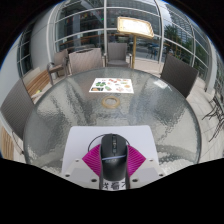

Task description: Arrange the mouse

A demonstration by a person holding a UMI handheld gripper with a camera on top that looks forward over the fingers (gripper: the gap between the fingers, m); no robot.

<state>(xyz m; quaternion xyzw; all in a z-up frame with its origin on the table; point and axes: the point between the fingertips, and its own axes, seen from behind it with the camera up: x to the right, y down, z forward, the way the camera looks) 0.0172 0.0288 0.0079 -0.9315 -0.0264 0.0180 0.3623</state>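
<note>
A black computer mouse (pixel 113 156) sits between my two fingers, its nose pointing away from me. The magenta pads (pixel 93 160) press against both of its sides, so my gripper (pixel 113 152) is shut on the mouse. Under and just beyond it lies a white rectangular mat (pixel 88 140) on the near part of a round glass table (pixel 60 110). The rear of the mouse is hidden low between the fingers. I cannot tell whether the mouse rests on the mat or hangs slightly above it.
A white sheet with coloured patches (pixel 111 85) lies at the table's far side. Chairs (pixel 18 100) stand round the table, with another chair (pixel 178 70) at the far right. Glass walls and a lit ceiling panel (pixel 135 26) lie beyond.
</note>
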